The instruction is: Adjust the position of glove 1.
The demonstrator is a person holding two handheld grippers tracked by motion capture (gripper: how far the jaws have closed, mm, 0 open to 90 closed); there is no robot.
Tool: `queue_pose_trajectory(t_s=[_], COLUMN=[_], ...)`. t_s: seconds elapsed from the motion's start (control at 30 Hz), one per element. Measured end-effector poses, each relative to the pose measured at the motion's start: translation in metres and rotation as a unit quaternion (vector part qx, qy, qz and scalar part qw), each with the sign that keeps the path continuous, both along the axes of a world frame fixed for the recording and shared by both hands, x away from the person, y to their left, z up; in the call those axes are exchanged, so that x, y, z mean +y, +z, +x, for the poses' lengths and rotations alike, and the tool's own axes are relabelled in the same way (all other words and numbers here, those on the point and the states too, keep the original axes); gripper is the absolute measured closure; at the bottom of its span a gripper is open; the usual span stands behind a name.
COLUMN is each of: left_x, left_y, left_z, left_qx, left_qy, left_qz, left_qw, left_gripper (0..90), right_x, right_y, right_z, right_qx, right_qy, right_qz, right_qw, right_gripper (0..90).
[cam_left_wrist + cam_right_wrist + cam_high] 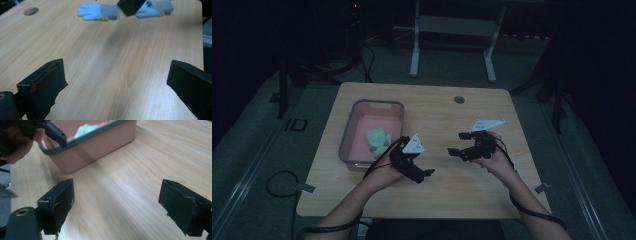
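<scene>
High view: 1 pink tub (354, 131), 2 grippers, left (424, 175) & right (454, 144), both w/ jaws apart, empty.

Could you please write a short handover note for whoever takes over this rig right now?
Left gripper: open, holding nothing, above bare table just right of the bin.
Right gripper: open, holding nothing, facing the left one over mid-table.
Bin: pink, at table's left, with pale green items inside.
Done: apparently items are binned; none seen loose on the table in the high view.
Left: cannot tell; check the bin.
</scene>
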State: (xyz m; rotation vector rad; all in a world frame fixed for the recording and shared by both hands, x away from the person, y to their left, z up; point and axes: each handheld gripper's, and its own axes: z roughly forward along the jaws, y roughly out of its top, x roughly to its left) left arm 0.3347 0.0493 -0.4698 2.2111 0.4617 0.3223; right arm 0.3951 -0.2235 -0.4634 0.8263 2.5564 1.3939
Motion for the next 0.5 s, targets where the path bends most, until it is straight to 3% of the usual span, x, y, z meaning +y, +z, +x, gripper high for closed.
queue_pose_trajectory(t_s=[0.2, 0.5], left_x=[-0.011, -0.021], left_y=[-0.009, -0.035], left_z=[-0.005, -0.015], left_qx=[0.002, -0.006], left_qy=[-0.009, -0.016], left_qz=[-0.006, -0.008], left_qw=[0.9999, 0.9998], left_gripper=[2.0, 2.0], right_x=[-0.023, -0.053], right_y=[-0.008, -0.023], right_z=[-0.008, -0.016], right_qx=[0.001, -0.018], right_qy=[-0.014, -0.061], right_qz=[0.011, -0.016], right_qw=[0.9998, 0.9978], right_gripper=[14.6, 26.8])
